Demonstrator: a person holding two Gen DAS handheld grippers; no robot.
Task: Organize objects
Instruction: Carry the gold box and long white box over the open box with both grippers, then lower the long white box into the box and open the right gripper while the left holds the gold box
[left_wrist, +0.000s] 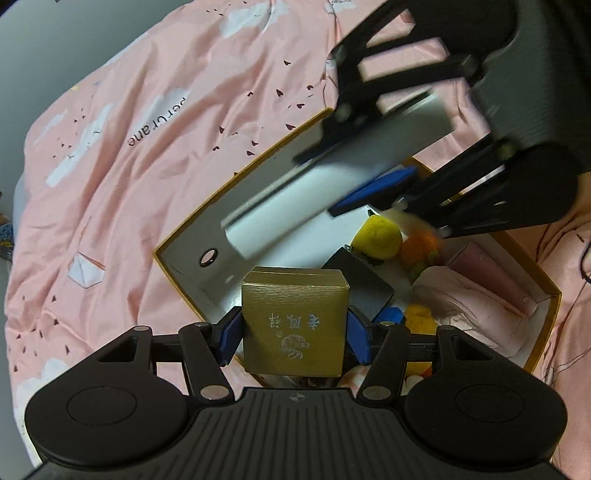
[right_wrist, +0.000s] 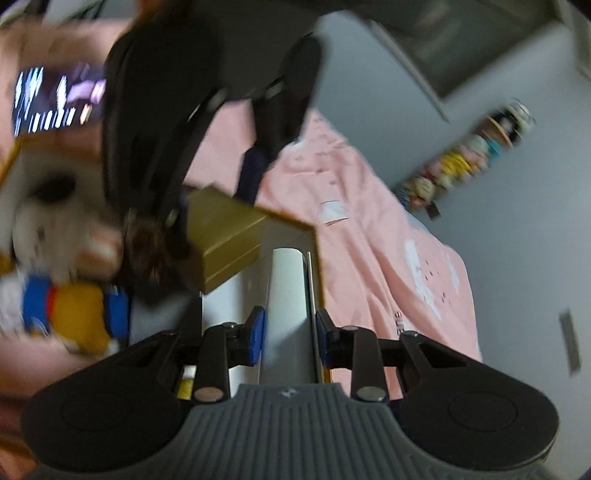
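My left gripper (left_wrist: 293, 334) is shut on a small gold box (left_wrist: 293, 325) with white characters, held above the near end of an open gold-edged storage box (left_wrist: 236, 177) on the pink bed. My right gripper (right_wrist: 290, 332) is shut on a long white box (right_wrist: 288, 280). In the left wrist view that white box (left_wrist: 325, 181) hangs tilted over the storage box, under the right gripper (left_wrist: 369, 162). The gold box (right_wrist: 229, 236) also shows in the right wrist view, held by the left gripper (right_wrist: 207, 192).
Inside the storage box lie a yellow plush (left_wrist: 376, 236), an orange plush (left_wrist: 421, 251), a dark flat card (left_wrist: 358, 280), a pink tube (left_wrist: 491, 277) and pink cloth (left_wrist: 472, 306). A pink duvet (left_wrist: 129, 166) surrounds it. A shelf of small figures (right_wrist: 461, 162) hangs on the grey wall.
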